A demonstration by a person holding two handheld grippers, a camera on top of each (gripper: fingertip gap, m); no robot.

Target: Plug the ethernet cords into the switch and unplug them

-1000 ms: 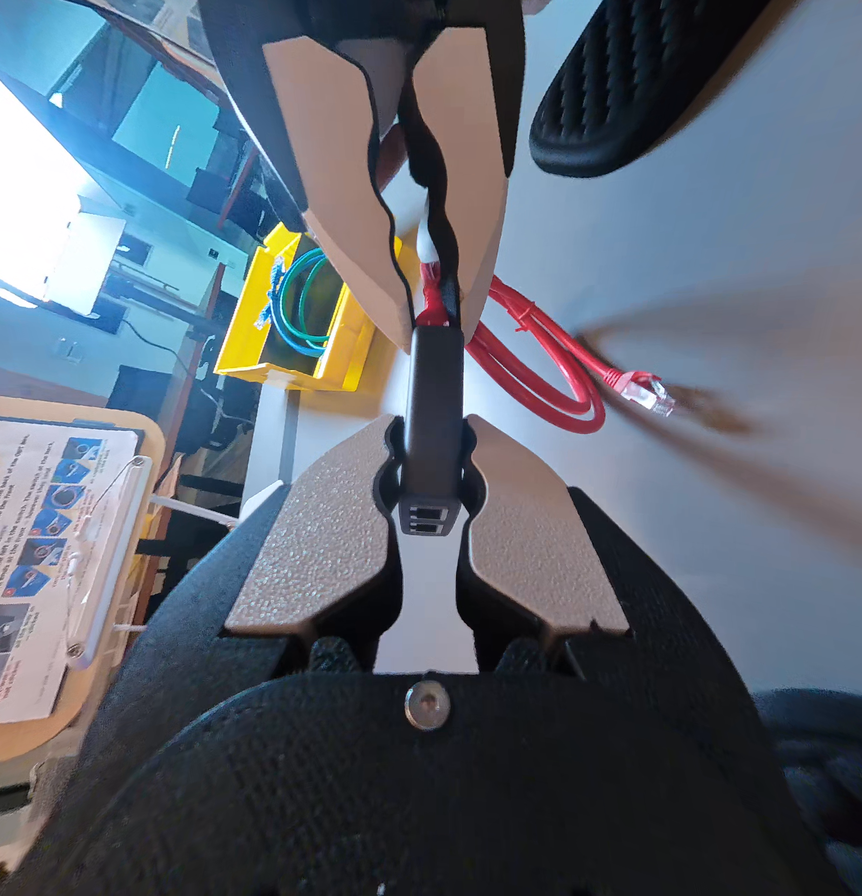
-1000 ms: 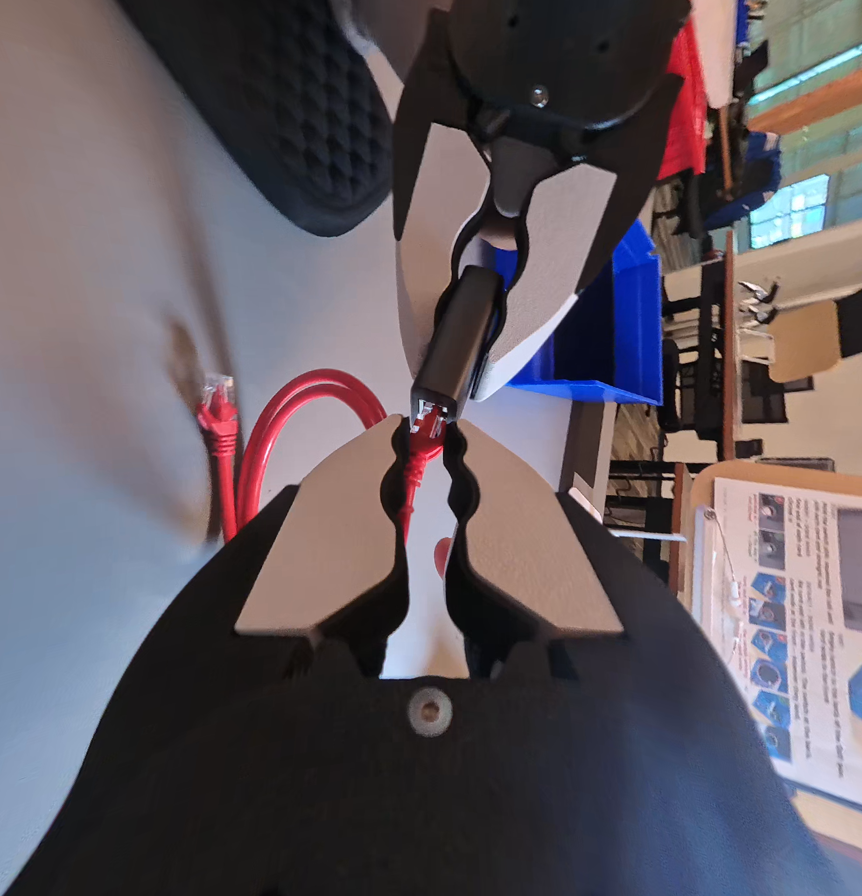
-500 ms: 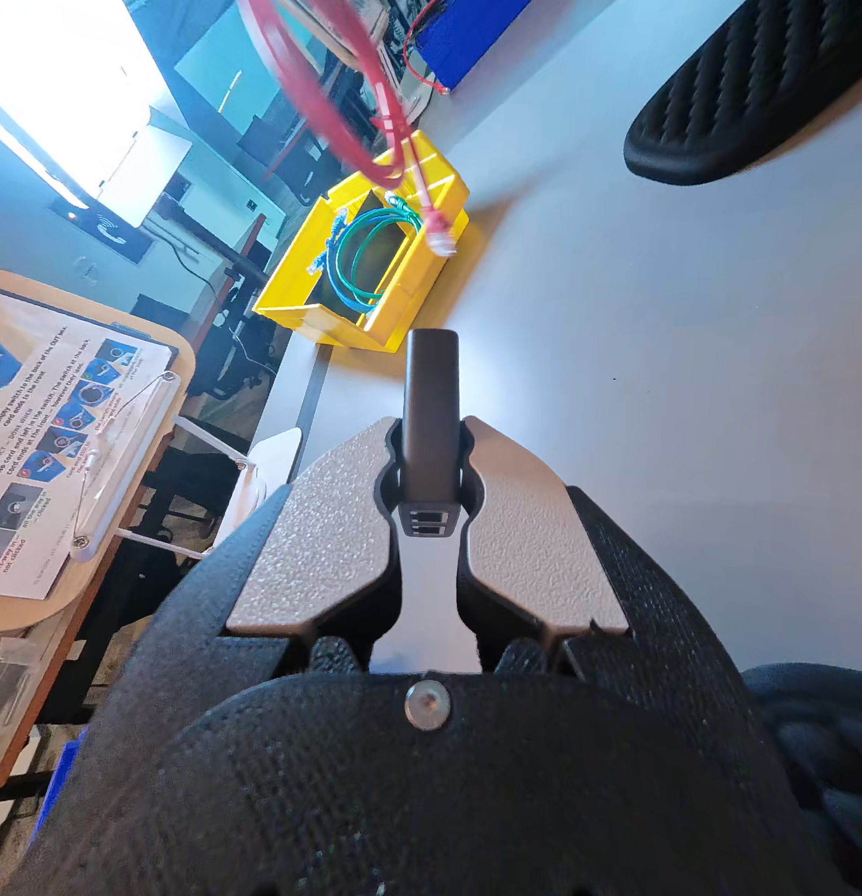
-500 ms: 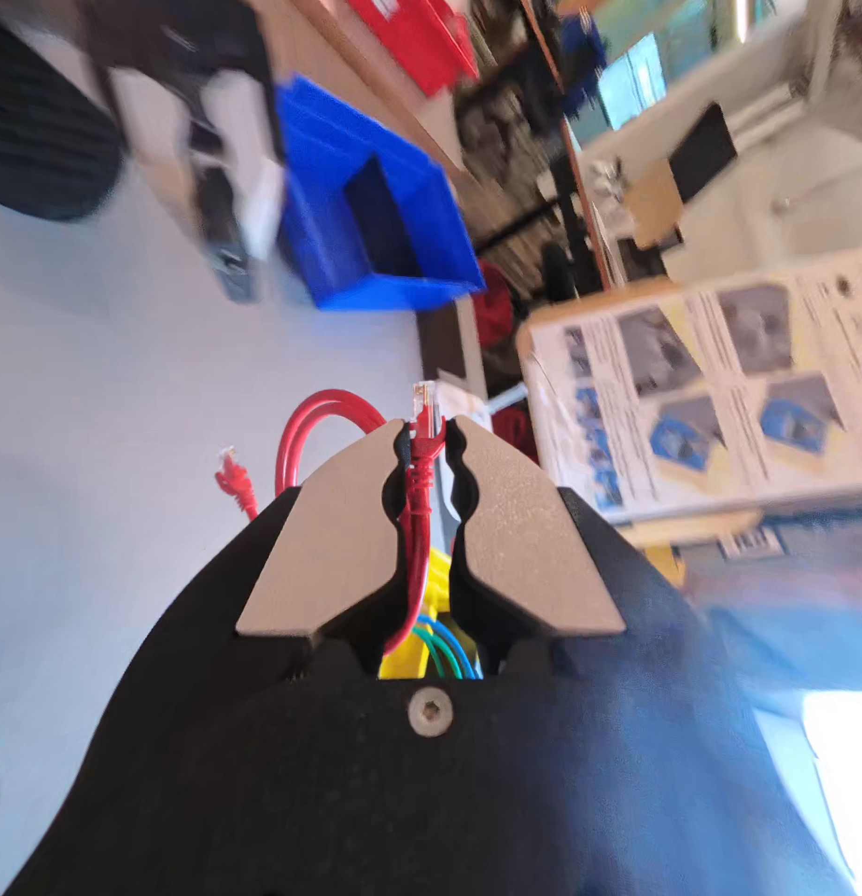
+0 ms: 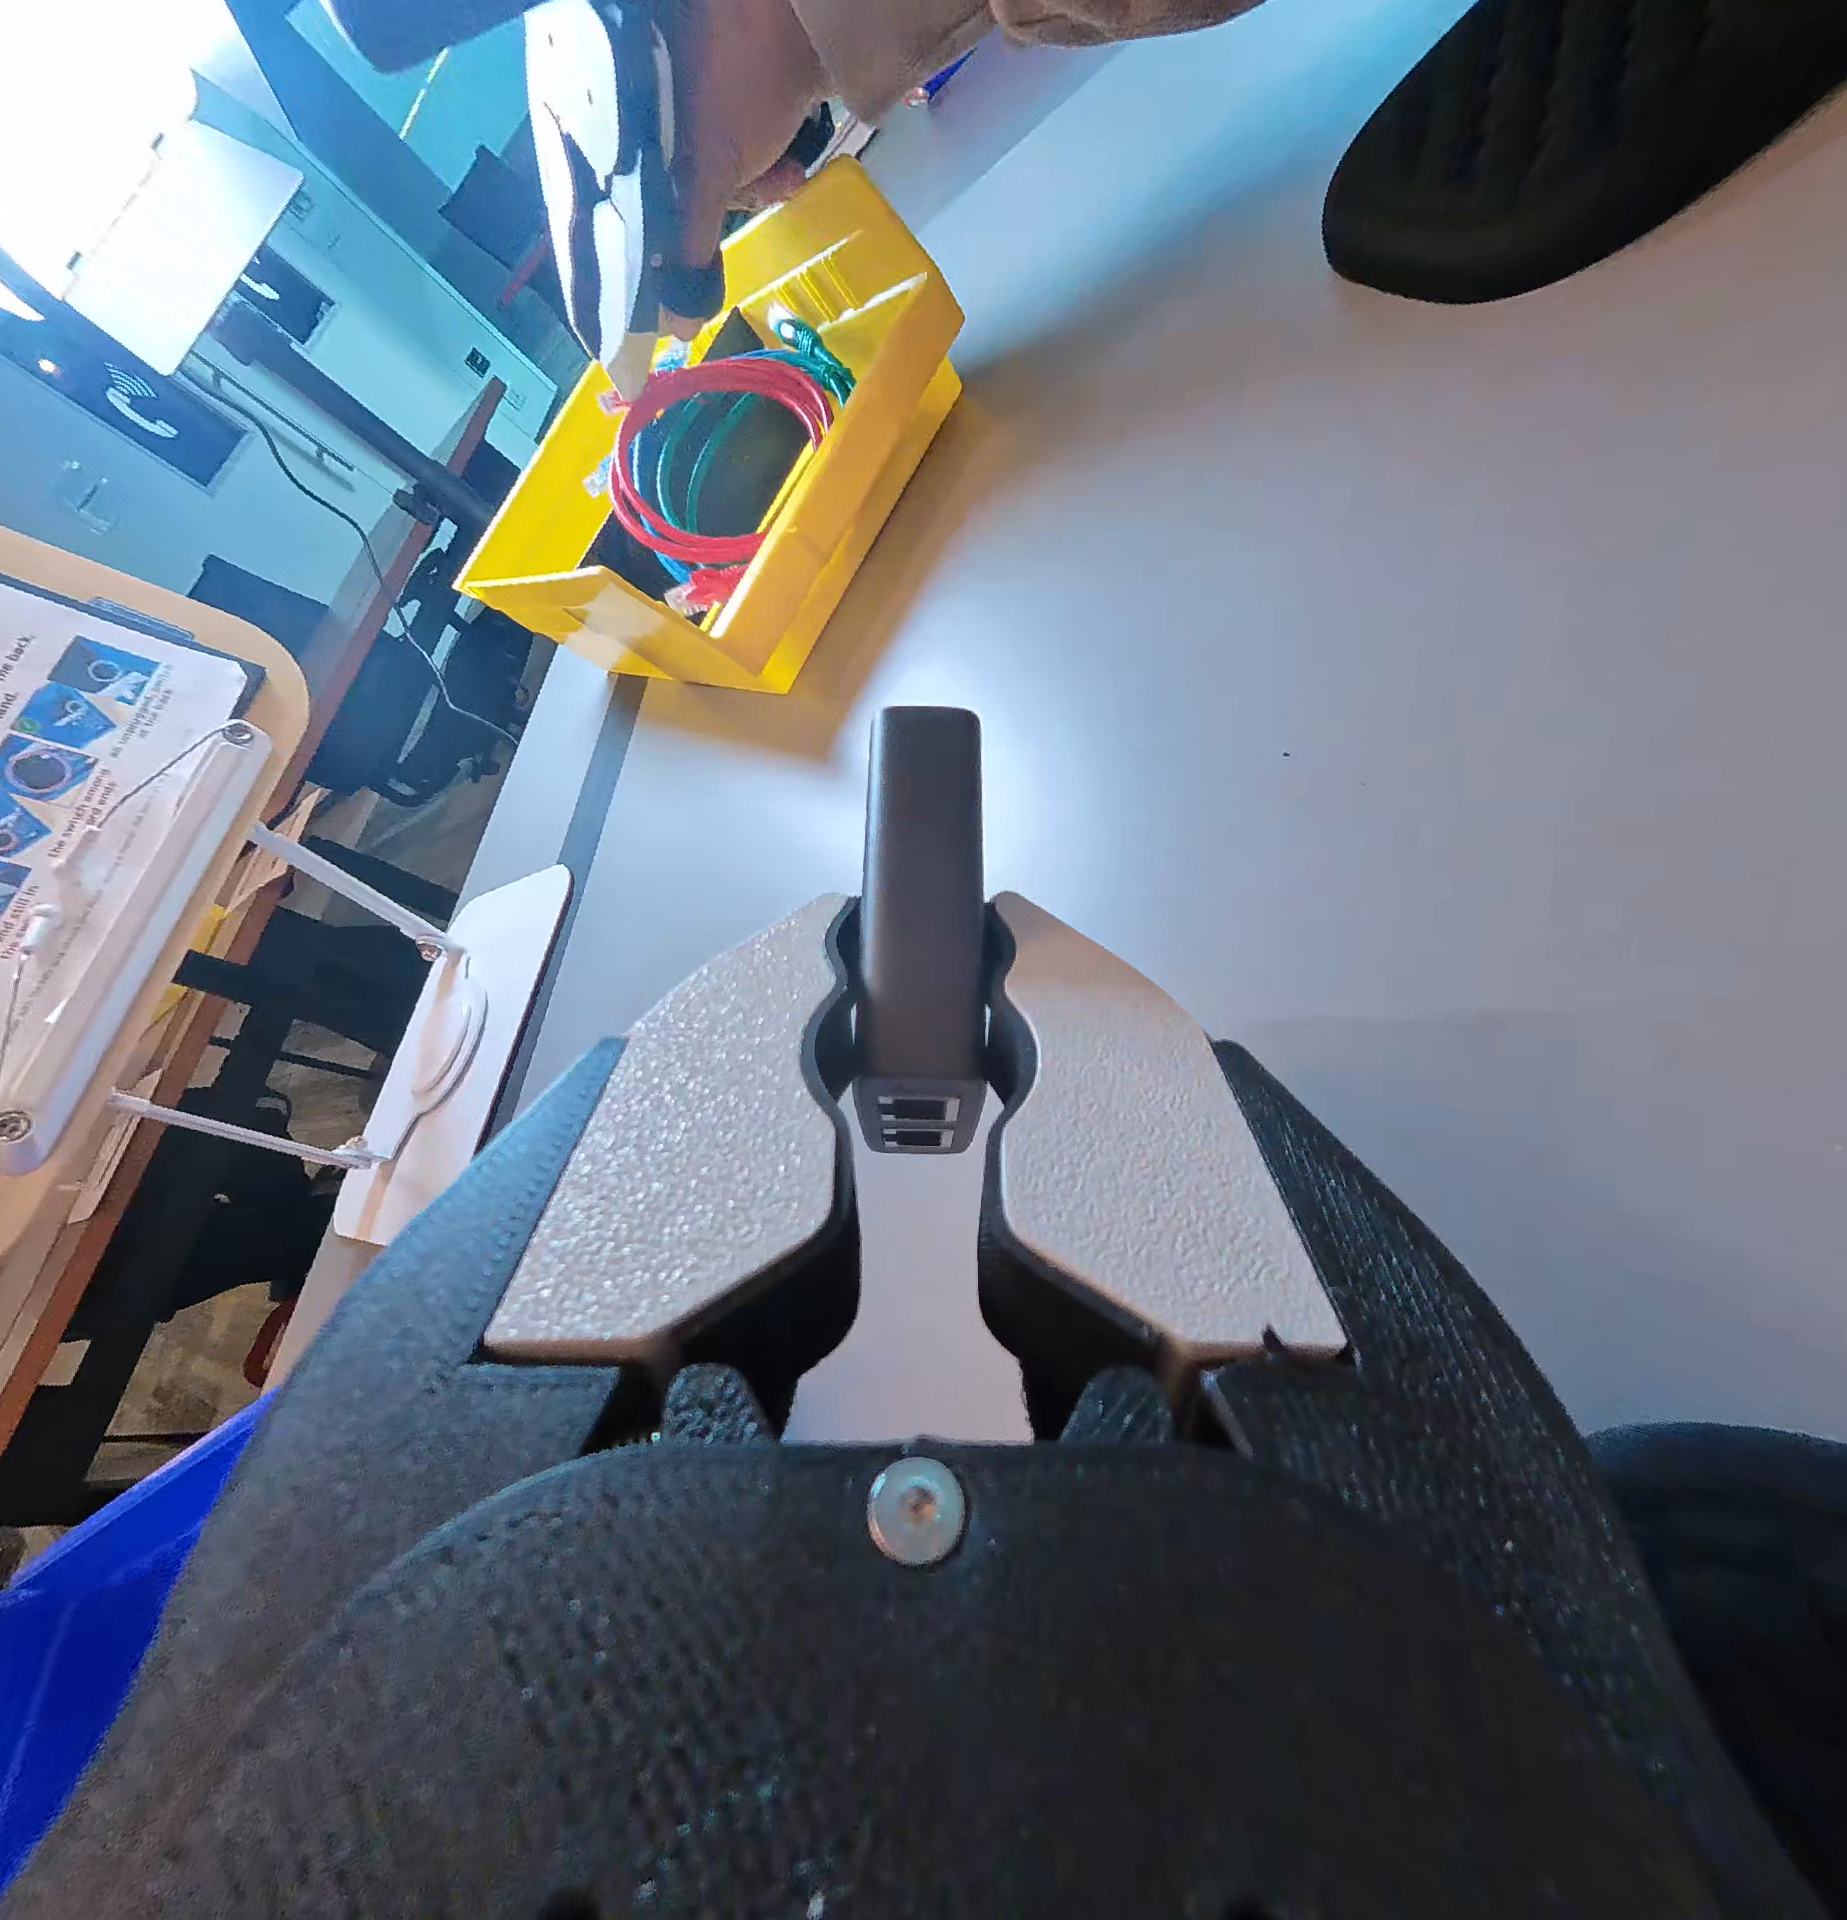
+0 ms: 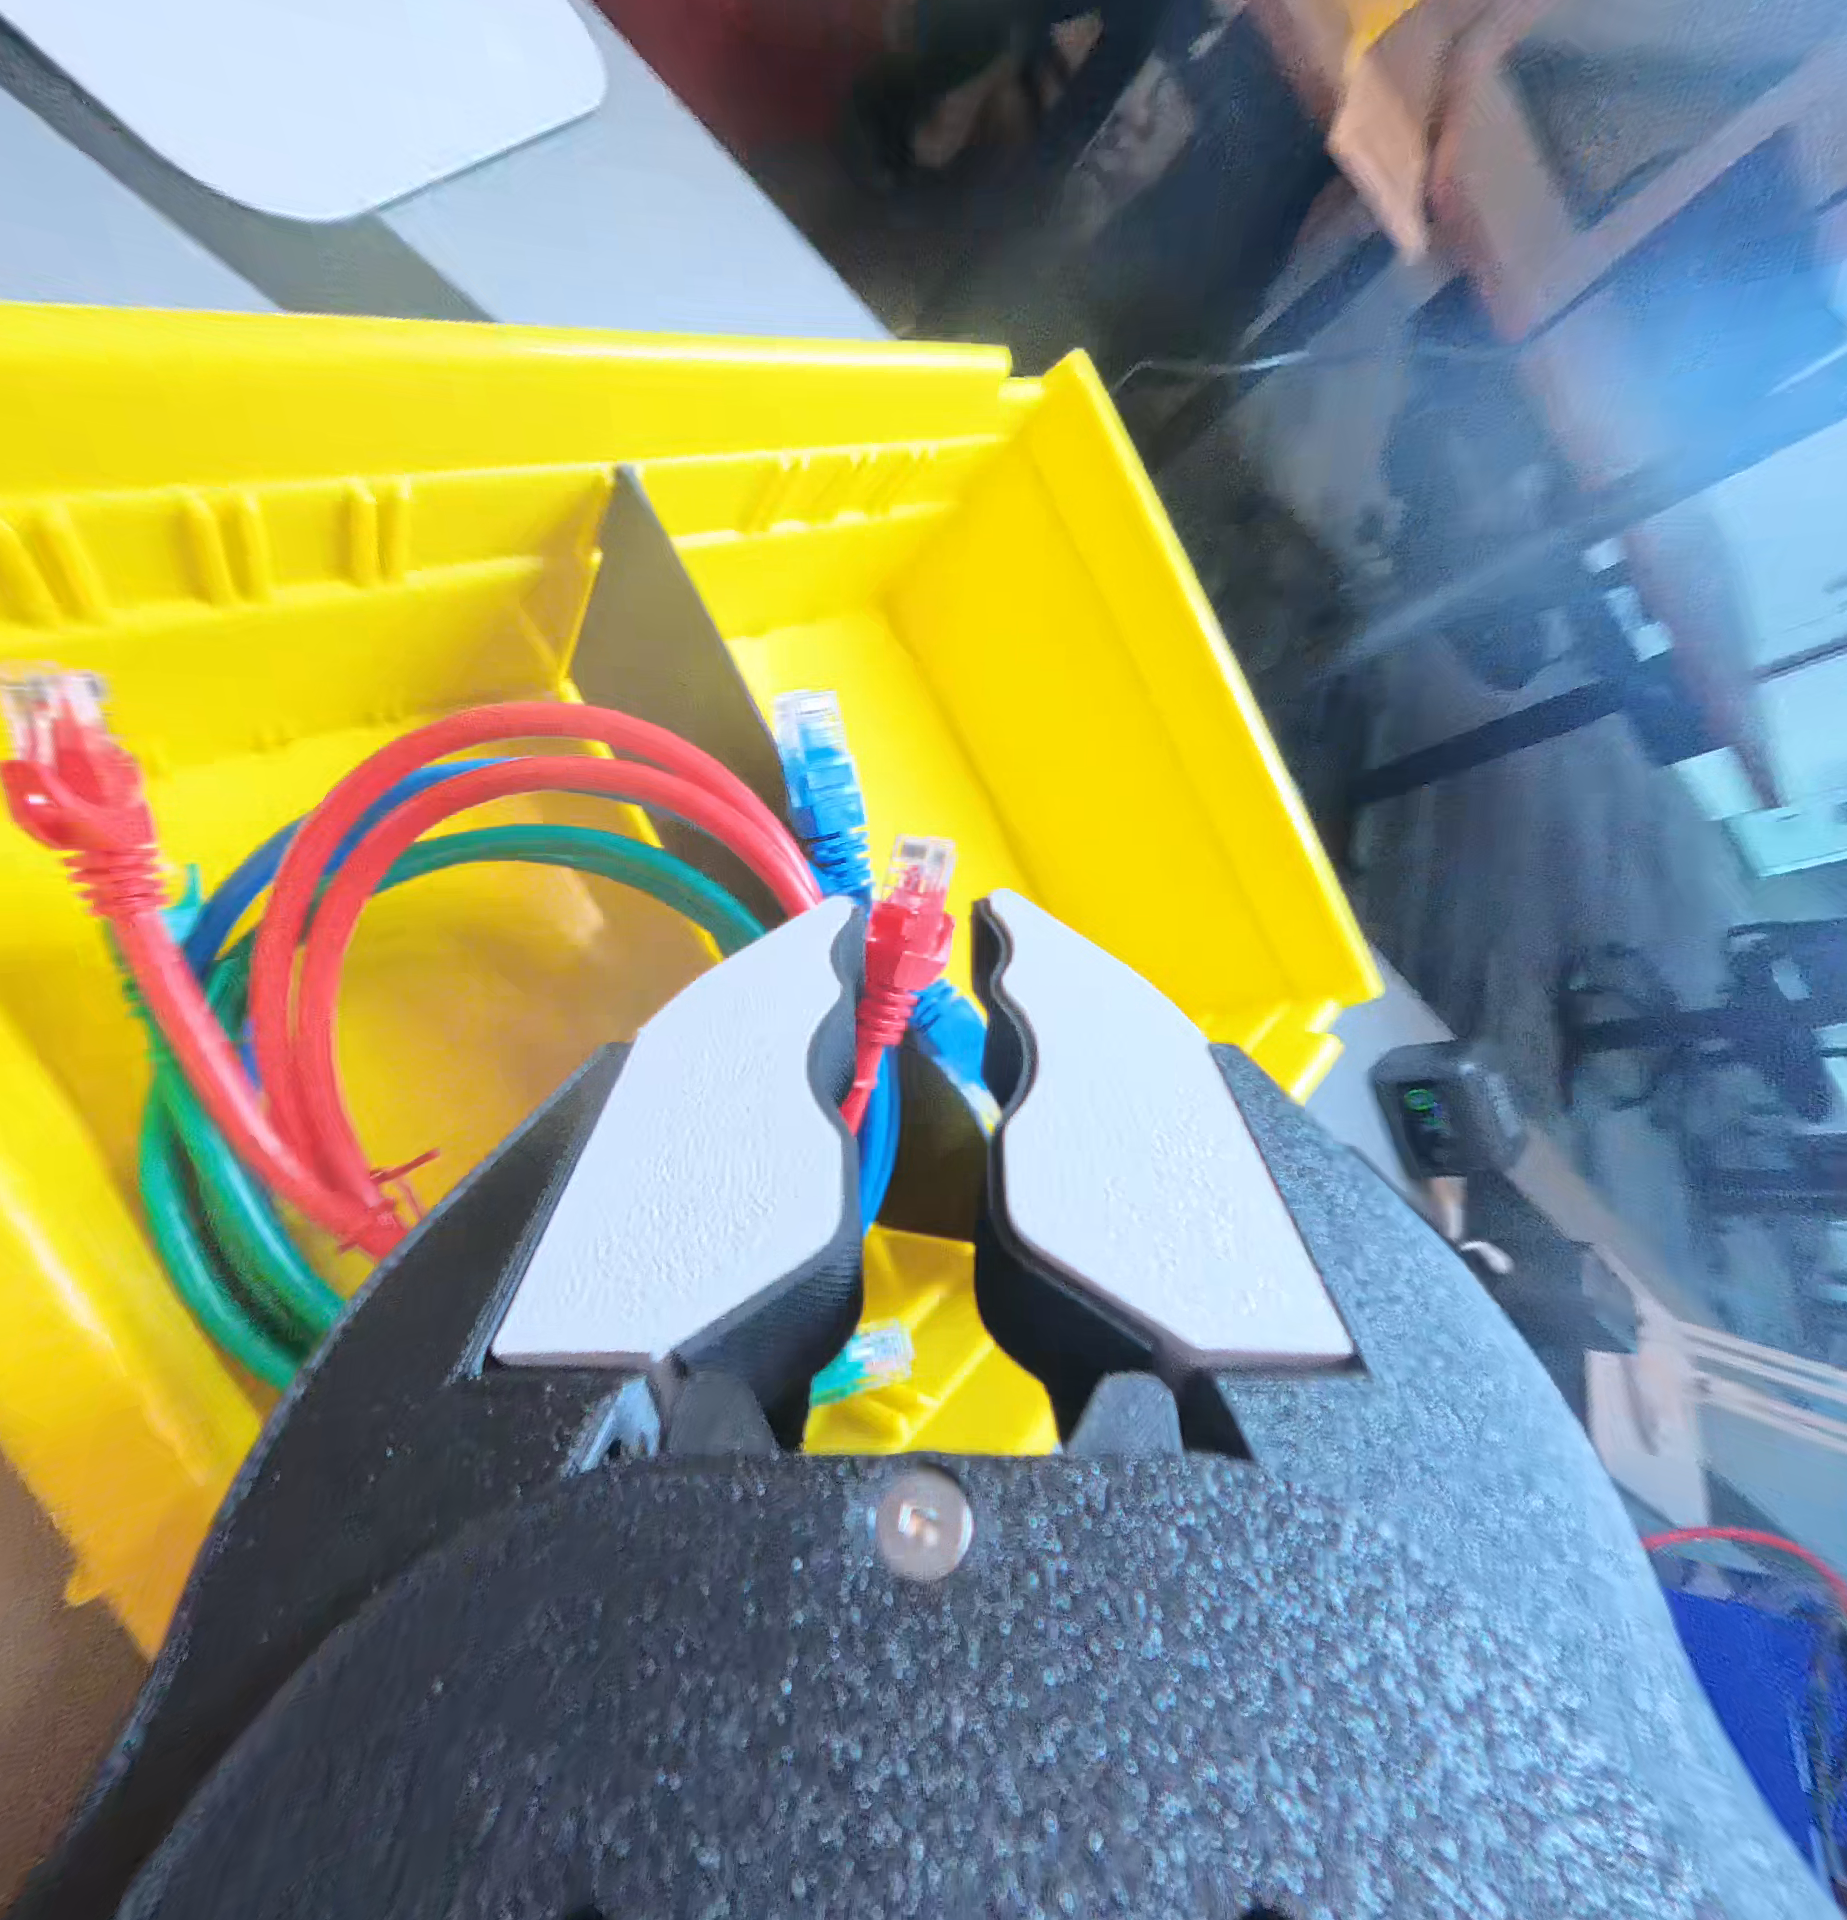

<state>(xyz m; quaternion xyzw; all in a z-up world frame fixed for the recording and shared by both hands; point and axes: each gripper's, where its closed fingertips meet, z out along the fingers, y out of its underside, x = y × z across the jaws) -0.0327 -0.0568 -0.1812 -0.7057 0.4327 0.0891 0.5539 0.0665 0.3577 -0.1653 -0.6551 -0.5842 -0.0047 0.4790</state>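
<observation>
Jaws of my left gripper [image 5: 919, 925] clamp the black switch [image 5: 921, 883] above the bench [image 5: 1418, 727], its long axis pointing forward, while my right gripper [image 6: 917, 925] stands parted around the red ethernet cord [image 6: 903, 940] inside the yellow bin [image 6: 1106, 665].

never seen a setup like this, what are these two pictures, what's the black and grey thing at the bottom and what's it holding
Each picture comes from a camera mounted on a hand-held two-finger gripper, looking along its grey fingers. A person holds one in each hand; there is no robot arm.

In the left wrist view, the left gripper is shut on a small dark switch above a grey table. Farther off stands a yellow bin of coiled cords.

The right wrist view looks into that same bin. The right gripper has its fingers apart, with the red cord plug between them, lying against one finger. Blue and green cords lie there too.
</observation>
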